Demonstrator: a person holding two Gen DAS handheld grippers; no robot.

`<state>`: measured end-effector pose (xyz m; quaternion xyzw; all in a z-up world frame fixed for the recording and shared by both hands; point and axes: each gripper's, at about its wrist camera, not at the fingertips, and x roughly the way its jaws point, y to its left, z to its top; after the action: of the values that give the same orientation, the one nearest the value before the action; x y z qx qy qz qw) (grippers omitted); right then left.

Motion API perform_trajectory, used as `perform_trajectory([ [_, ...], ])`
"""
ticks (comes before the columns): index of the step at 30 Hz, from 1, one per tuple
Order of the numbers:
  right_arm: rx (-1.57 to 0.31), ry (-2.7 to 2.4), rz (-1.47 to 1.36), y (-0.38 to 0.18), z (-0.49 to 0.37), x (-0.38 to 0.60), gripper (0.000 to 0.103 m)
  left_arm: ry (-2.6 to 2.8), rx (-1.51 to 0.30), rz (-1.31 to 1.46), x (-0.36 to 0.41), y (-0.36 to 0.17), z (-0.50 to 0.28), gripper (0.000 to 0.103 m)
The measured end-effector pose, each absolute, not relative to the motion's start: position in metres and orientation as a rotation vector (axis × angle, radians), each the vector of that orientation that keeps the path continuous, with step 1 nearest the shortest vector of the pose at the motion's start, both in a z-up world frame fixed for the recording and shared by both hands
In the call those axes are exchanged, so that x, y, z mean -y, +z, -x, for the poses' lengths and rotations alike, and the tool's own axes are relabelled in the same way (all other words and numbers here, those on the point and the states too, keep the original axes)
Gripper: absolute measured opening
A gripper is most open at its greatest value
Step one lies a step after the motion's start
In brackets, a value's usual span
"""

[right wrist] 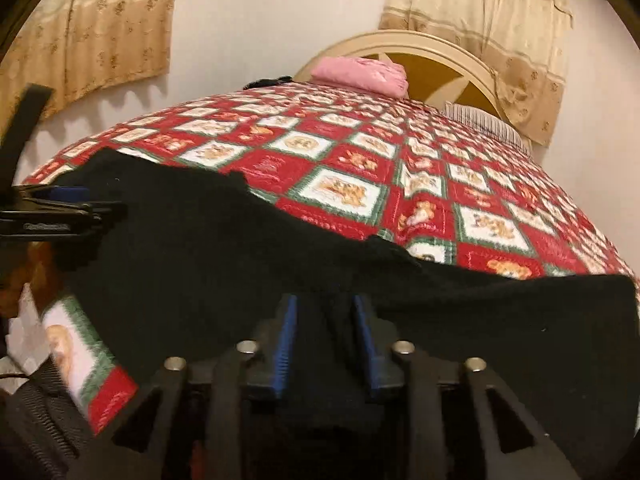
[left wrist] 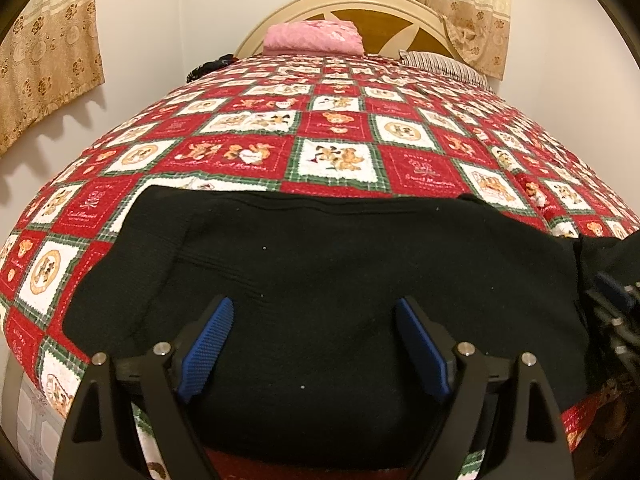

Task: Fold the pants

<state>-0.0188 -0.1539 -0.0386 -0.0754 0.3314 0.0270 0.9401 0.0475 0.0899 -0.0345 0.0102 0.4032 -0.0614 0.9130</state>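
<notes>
One pair of black pants (left wrist: 340,264) flat on quilt (left wrist: 336,128); left tongs (left wrist: 314,310) spread, right tongs (right wrist: 325,308) narrowly apart.

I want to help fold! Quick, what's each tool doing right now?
Left tool: open, over the pants, holding nothing.
Right tool: partly open, pants between its fingers, grip unclear.

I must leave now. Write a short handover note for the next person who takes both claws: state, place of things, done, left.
Left claw: open wide, over the black pants, holding nothing.
Right claw: jaws narrow, a gap between the pads; black cloth lies between them, but the view is blurred, so a grip is not sure.
Pants: lying across the near edge of the bed, on the red bear-print quilt, partly bunched.
Done: pants appear partly folded.
Left: check the right grip, finish the fold, smooth it flat.
</notes>
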Motion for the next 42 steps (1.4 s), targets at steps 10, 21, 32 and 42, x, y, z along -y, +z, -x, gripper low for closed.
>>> perform_trajectory([
  [10,-0.502,-0.239,-0.179,0.02,0.082,0.312,0.033,-0.119,-0.835,-0.023,-0.089,-0.034,-0.044,0.087],
  [21,-0.459,-0.344,-0.194,0.004,0.096,0.322,0.033,-0.354,-0.852,0.048,-0.055,-0.01,-0.032,0.087],
  [32,-0.474,-0.298,-0.056,0.009,0.098,0.288,0.033,-0.887,-0.918,0.178,0.079,-0.011,-0.031,0.063],
  [42,-0.508,-0.296,-0.101,-0.001,0.099,0.302,0.033,-0.83,-0.995,0.279,0.087,-0.026,-0.021,0.055],
])
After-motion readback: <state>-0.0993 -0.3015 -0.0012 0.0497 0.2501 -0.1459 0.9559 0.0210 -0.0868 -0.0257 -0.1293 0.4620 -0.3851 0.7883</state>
